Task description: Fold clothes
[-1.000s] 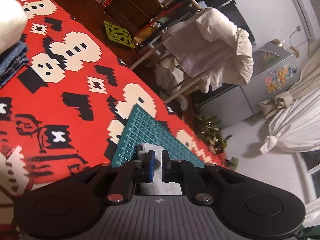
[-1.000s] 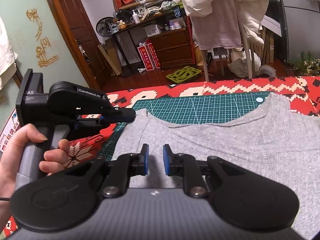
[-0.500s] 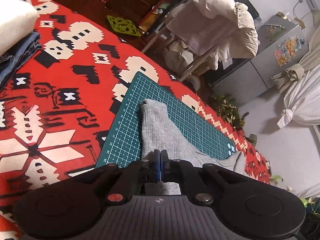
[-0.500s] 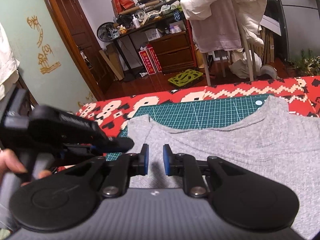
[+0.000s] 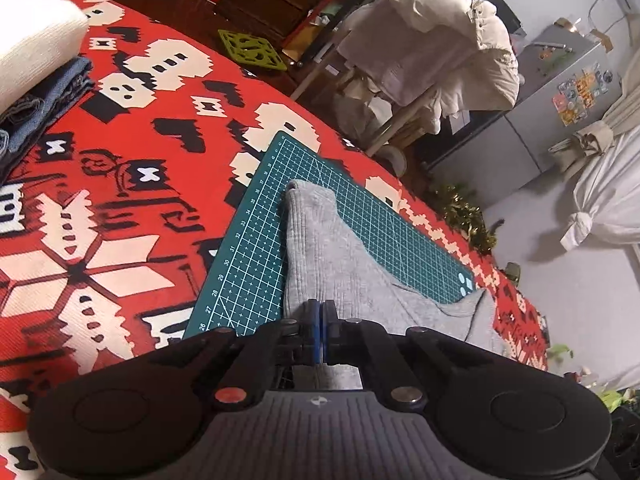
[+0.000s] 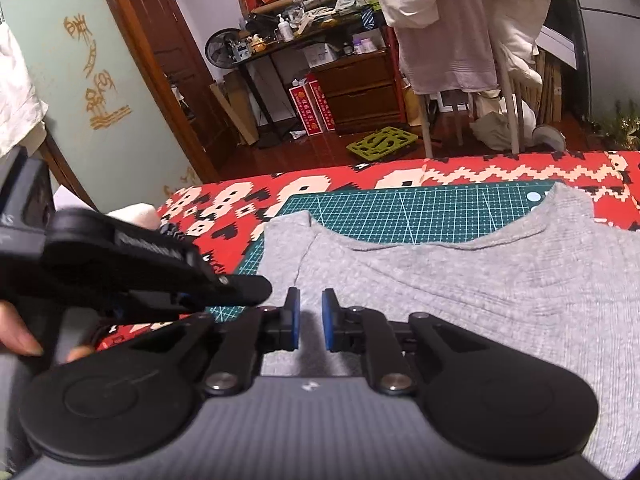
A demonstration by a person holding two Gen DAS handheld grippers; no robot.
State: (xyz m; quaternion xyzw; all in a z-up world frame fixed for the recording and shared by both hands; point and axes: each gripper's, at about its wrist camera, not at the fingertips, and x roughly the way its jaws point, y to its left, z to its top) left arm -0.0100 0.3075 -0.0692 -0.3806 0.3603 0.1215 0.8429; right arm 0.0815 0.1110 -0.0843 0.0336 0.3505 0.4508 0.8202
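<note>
A grey ribbed garment [image 6: 460,280] lies spread on a green cutting mat [image 6: 420,212]. In the left wrist view the grey garment [image 5: 320,248] runs as a narrow strip from the far mat edge up to my left gripper [image 5: 320,320], whose blue pads are pressed together on its fabric. The right wrist view shows the left gripper [image 6: 256,292] at the garment's left edge, held by a hand [image 6: 16,336]. Just right of it, my right gripper [image 6: 310,314] hovers over the cloth. Its jaws are closing, with a small gap left and grey fabric showing below it.
The mat [image 5: 248,264] rests on a red patterned cloth [image 5: 120,200]. A folded white item [image 5: 36,40] and folded denim [image 5: 52,96] sit at the far left. Beyond the surface's edge stand a chair draped with white clothes [image 6: 460,20] and cluttered shelves.
My left gripper went from open around grey cloth to shut on it, then drew back so more of the mat and garment show. The right gripper's pads have come slightly closer together.
</note>
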